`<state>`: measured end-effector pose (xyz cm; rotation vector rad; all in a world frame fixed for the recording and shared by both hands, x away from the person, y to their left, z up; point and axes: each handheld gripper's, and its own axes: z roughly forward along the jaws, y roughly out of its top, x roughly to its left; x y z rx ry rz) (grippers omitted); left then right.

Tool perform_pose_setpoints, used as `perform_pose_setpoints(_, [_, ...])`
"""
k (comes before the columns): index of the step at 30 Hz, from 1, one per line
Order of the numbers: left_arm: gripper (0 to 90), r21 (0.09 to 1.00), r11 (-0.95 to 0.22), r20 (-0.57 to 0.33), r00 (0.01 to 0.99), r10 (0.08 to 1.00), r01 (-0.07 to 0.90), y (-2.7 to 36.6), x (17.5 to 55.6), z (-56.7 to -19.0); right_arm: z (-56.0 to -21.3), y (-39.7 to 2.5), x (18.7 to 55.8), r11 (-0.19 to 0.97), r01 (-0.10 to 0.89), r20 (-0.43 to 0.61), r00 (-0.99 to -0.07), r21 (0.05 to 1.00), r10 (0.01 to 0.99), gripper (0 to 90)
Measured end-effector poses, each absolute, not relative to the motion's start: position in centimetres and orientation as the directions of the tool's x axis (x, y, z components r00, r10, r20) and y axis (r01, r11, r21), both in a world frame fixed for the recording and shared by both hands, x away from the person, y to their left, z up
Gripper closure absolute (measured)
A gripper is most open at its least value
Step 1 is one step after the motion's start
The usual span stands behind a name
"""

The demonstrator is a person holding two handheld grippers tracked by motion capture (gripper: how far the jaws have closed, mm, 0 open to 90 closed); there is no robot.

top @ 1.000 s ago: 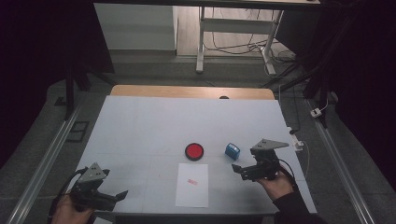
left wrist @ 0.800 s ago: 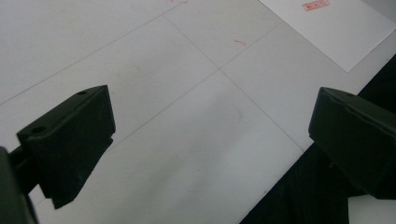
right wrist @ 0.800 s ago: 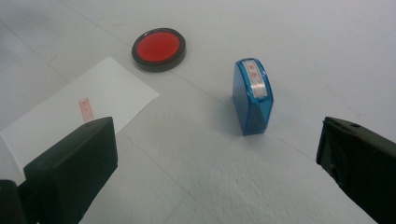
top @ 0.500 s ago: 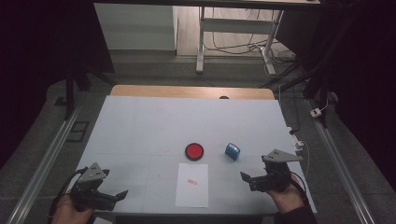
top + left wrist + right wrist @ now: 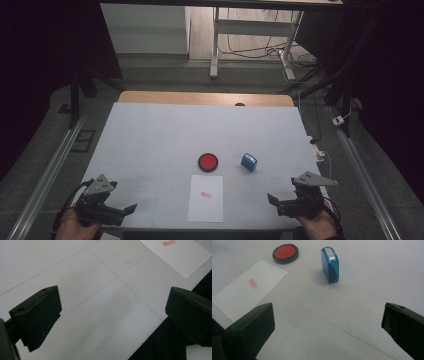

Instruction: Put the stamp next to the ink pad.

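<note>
left gripper (image 5: 127,209) sat at the near left corner of the table (image 5: 150,135), low over the surface, our left hand (image 5: 75,227) wrapped under it from the bottom edge. it pointed right and a bit forward, toward the sheet. its jaws stood wide apart with nothing between them; in the left gripper view we saw bare white table between the two black jaws and a corner of the paper (image 5: 180,255) at top right, well apart from the jaws.

next over, the paper (image 5: 205,198) lay flat near the front edge, centre of the table, with a small red stamp mark (image 5: 205,194) on its upper half. just beyond it sat the round red ink pad (image 5: 208,162), near the sheet's far edge, whether touching it we couldn't tell.

right of the pad, the blue stamp (image 5: 249,161) stood upright on the table, apart from pad and paper. in the right gripper view it stood (image 5: 330,265) well ahead of the jaws, roughly on their centre line, pad (image 5: 285,253) to its left.

right gripper (image 5: 274,201) sat at the near right corner, our right hand (image 5: 315,225) under it, grey plate on top, nose pointing left toward the sheet. jaws wide apart, holding nothing. stamp well clear of it, farther up the table.
</note>
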<state>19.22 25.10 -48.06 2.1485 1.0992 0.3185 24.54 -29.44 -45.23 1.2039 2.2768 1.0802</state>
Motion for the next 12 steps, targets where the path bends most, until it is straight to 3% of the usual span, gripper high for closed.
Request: perform_pose_setpoints(12, [0.7,0.677,-0.403,-0.091,0.613,0.785,0.615,25.06,19.29,-48.06,-45.39,-29.94,23.99,0.342,0.575,0.061,-0.567,0.743,0.821,0.0])
